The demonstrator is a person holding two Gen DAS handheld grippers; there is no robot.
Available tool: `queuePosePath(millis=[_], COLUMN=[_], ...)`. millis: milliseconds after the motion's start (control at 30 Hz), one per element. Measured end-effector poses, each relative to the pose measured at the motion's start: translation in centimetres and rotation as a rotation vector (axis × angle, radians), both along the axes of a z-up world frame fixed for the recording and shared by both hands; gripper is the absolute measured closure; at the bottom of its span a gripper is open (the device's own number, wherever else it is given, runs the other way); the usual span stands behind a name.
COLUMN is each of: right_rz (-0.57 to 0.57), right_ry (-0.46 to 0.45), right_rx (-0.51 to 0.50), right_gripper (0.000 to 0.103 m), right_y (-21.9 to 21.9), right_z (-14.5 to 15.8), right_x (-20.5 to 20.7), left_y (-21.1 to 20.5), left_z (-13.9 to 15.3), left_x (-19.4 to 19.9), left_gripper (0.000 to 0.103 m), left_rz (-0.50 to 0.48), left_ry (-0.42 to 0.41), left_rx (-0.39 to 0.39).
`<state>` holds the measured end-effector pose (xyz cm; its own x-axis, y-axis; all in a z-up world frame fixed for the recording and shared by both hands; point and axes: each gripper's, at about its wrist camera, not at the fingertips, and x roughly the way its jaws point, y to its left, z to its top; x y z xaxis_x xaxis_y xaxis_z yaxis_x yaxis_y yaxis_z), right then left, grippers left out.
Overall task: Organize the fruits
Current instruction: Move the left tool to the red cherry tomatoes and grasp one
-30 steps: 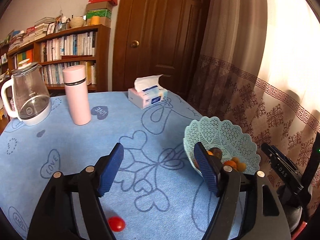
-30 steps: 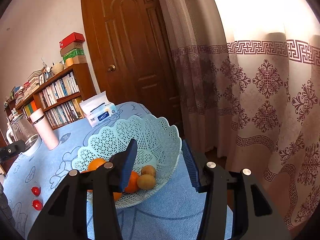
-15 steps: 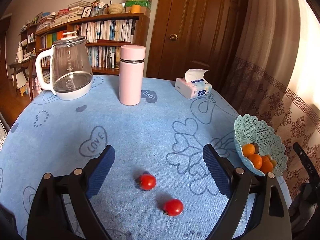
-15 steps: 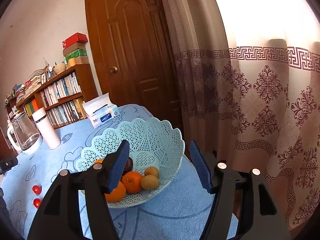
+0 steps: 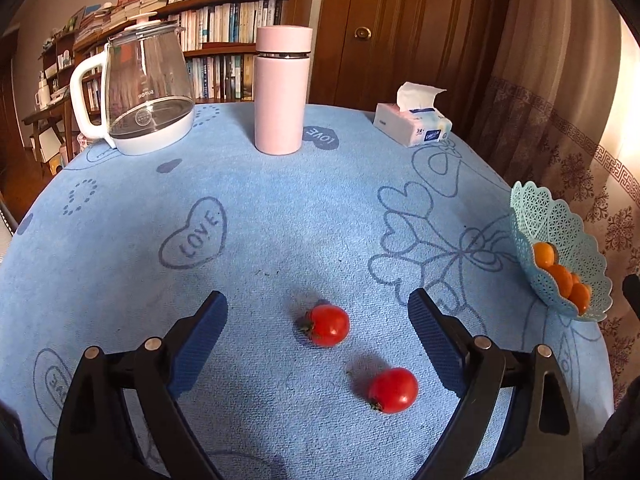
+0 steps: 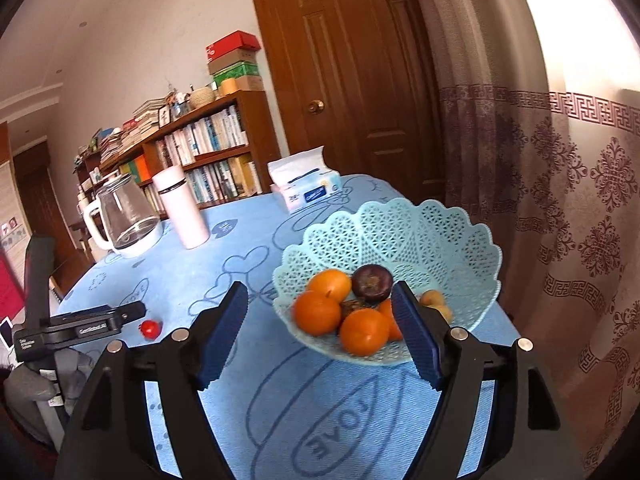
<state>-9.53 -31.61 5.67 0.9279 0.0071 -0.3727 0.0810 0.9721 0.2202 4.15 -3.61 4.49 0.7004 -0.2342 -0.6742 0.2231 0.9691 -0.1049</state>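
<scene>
Beyond the left gripper stand a glass kettle with a white handle and base, a matte pink cylindrical flask and a soft tissue pack, all well apart from it on the far side of the blue heart-printed tablecloth; nothing lies between its tips and the fruit; its jaws have just been opening and stand wide, ribbed blue pads touching nothing; one glossy red tomato sits on the cloth just ahead between the tips; a second tomato lies nearer the body, close inside the right-hand finger; the pale blue lattice basket, scalloped at the rim, stands far off to its right at the table's edge.

The right gripper has also just been opening, moderately wide, empty; the basket's front rim sits just beyond and between its tips, holding smooth oranges, a dark purple round fruit and small tan ones.
</scene>
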Motion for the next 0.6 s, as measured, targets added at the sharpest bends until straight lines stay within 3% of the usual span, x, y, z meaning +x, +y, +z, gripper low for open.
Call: queuePosePath(millis=[300,400,467,600], right_rz=[0.12,0.141,0.149,0.158], right_ry=[0.051,0.058,0.063,0.074], right_rx=[-0.04,-0.053,-0.056,-0.055], right_gripper=[0.027,0.027,0.027,0.027], right_y=[3.4,4.1,4.3,4.5], right_z=[-0.9,-1.1,-1.2,-1.5], right_x=[0.8,0.9,1.0,1.2], left_y=[-0.2,-0.5,-0.7,-1.1], left_z=[-1.8,-2.4,-2.7,-3.0], left_x=[0.9,1.1,1.3,1.3], left_gripper=[0.016,0.028,0.041,0.051], left_rz=[-0.008,-0.021,-0.032,-0.049], left_ry=[0.059,0.084,0.101,0.11], left_rx=[0.022,0.027,0.03,0.038])
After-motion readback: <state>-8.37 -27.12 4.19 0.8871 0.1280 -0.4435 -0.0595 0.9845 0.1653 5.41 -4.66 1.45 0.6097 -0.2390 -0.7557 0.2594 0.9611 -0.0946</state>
